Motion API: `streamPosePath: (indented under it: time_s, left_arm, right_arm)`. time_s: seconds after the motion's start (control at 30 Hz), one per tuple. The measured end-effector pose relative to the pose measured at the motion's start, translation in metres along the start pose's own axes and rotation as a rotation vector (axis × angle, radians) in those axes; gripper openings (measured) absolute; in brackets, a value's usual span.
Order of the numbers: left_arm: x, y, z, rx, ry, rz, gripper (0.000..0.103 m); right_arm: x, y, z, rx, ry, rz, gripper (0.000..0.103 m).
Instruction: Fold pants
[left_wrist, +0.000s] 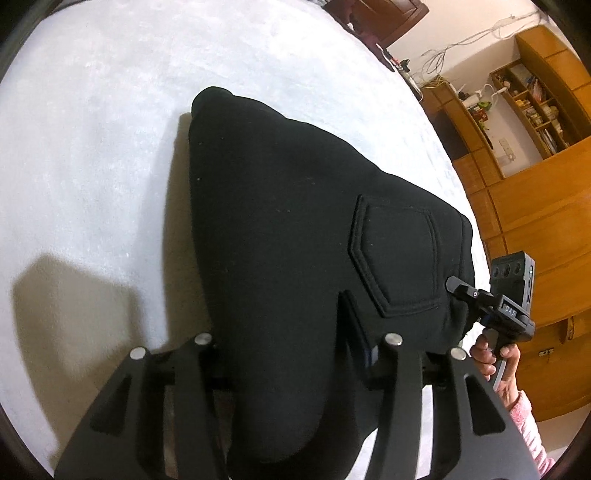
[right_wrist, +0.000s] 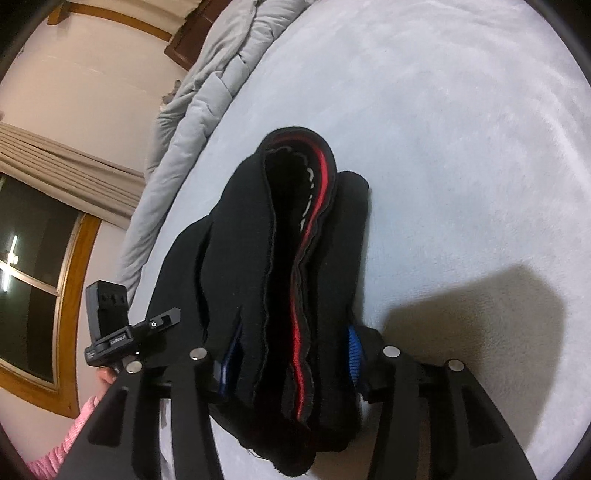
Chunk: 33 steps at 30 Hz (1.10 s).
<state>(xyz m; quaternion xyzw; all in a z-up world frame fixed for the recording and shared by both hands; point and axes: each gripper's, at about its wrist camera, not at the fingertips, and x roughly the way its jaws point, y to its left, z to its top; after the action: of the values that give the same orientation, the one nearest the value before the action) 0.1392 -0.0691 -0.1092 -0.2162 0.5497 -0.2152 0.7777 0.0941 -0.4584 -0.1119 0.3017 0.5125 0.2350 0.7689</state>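
Left wrist view shows our black pants (left_wrist: 295, 236) lying in a thick bundle on the pale bed (left_wrist: 92, 129). The pants reach from near our side of the bed out toward its middle. A stitched back pocket (left_wrist: 397, 254) faces up on the right part of the cloth.

Our left claw (left_wrist: 291, 354) has the near end of the pants between its two fingers. The dark cloth hides the pads, so we cannot tell if they press on it or not. Our right claw (right_wrist: 291, 350) is at the waistband end, where a red stripe (right_wrist: 314, 236) runs along the folded layers. Its blue pads (right_wrist: 354, 350) sit on each side of the cloth, but we cannot tell if they squeeze it. Beside it, a hand in a pink sleeve (left_wrist: 496, 356) holds the handle.

We think the pants are soft, thick and floppy, and not heavy. They will sag and slide open if we lift only one layer. So we think it is best to take hold at the two near corners, through all the layers at once. A grey blanket (right_wrist: 199, 107) lies along the far edge of the bed.
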Motion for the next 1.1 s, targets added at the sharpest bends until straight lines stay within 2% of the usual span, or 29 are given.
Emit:
streamPosePath:
  time_s: [0.13,0.2,0.27,0.33,0.4,0.43,0.53,0.6,0.67,0.77,0.83,0.97,1.1]
  left_arm:
    - [0.009,-0.010,0.010,0.011,-0.014,-0.010,0.051]
    - [0.000,-0.011,0.005,0.022,-0.025,0.018,0.060]
    - [-0.006,-0.019,0.000,0.032,-0.023,0.077,0.084]
    - [-0.017,-0.025,-0.008,0.051,-0.028,0.155,0.094]
    - [-0.025,-0.031,-0.019,0.065,-0.028,0.247,0.094]
    - [-0.028,-0.032,-0.025,0.060,-0.026,0.271,0.094]
    - [-0.040,-0.031,-0.040,-0.007,-0.067,0.298,0.094]
    - [-0.044,-0.035,-0.047,-0.051,-0.089,0.324,0.095]
    - [-0.046,-0.042,-0.052,-0.045,-0.106,0.356,0.095]
    - [-0.044,-0.055,-0.059,0.016,-0.110,0.422,0.095]
    - [-0.042,-0.058,-0.065,0.049,-0.102,0.450,0.095]
    - [-0.044,-0.047,-0.074,0.076,-0.091,0.455,0.095]
    - [-0.042,-0.045,-0.080,0.069,-0.089,0.442,0.095]
  right_arm:
    - [-0.001,0.005,-0.003,-0.018,0.002,0.014,0.054]
    - [-0.005,0.015,-0.002,-0.026,-0.010,-0.015,0.059]
    - [-0.019,0.018,-0.008,-0.024,-0.034,-0.062,0.070]
    - [-0.035,0.024,-0.015,-0.029,-0.069,-0.115,0.074]
    - [-0.052,0.032,-0.028,-0.030,-0.104,-0.196,0.075]
    - [-0.055,0.039,-0.034,-0.038,-0.117,-0.243,0.075]
    - [-0.055,0.061,-0.049,-0.077,-0.147,-0.410,0.077]
    - [-0.048,0.077,-0.061,-0.091,-0.167,-0.507,0.085]
    - [-0.039,0.090,-0.069,-0.088,-0.171,-0.584,0.088]
    - [-0.029,0.105,-0.077,-0.088,-0.139,-0.637,0.088]
    - [-0.021,0.121,-0.082,-0.137,-0.137,-0.680,0.088]
    - [-0.009,0.134,-0.087,-0.192,-0.125,-0.774,0.088]
    - [0.000,0.137,-0.087,-0.194,-0.107,-0.782,0.088]
